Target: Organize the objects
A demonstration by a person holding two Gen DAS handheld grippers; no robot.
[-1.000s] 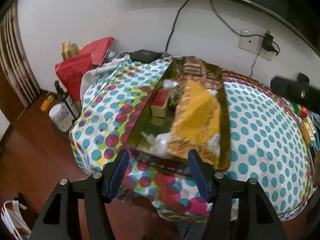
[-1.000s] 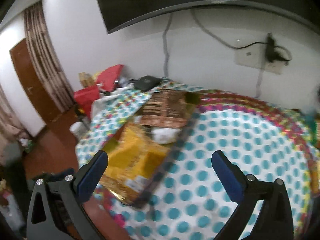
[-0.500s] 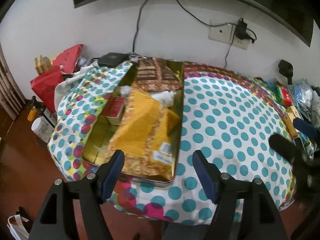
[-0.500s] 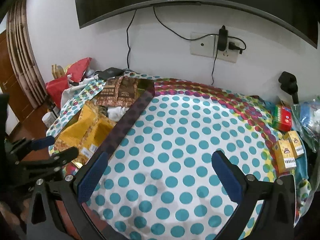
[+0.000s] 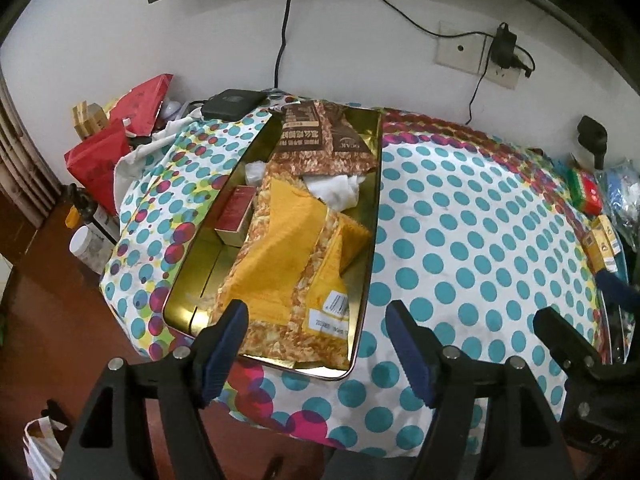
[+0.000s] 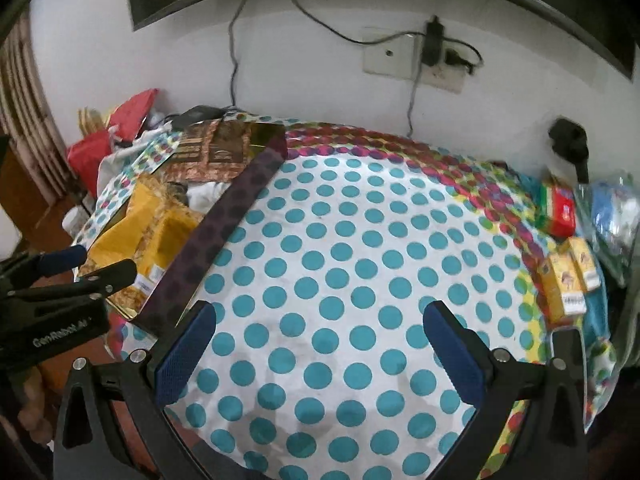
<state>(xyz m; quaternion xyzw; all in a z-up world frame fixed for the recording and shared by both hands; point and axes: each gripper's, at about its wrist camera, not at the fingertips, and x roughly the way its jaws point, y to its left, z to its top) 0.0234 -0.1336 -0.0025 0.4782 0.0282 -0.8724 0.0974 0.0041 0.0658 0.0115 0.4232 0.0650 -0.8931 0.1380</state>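
A gold tin (image 5: 373, 200) lies at the left of the dotted table, with its dark outer wall (image 6: 224, 224) facing the right wrist camera. Inside lie a yellow snack bag (image 5: 288, 248), brown snack bags (image 5: 320, 140), a red box (image 5: 236, 214) and white tissue (image 5: 340, 186). My left gripper (image 5: 318, 320) hangs open over the tin's near end, nothing between its fingers. My right gripper (image 6: 320, 316) stands open above bare tablecloth (image 6: 340, 240). Each gripper shows in the other's view: the right gripper (image 5: 588, 308) at the far right, the left gripper (image 6: 92, 266) beside the tin.
A red-green box (image 6: 558, 210), yellow boxes (image 6: 568, 276) and a plastic bag (image 6: 612, 208) crowd the table's right edge. Red bags (image 5: 100, 160), a black device (image 5: 232, 102) and bottles (image 5: 90, 240) sit at the left by the wall. Cables hang from a wall socket (image 5: 476, 54).
Both wrist views have swung from the tin's near left corner toward the table's middle and right. The left gripper drew back from the tin; both stay open and hold nothing.
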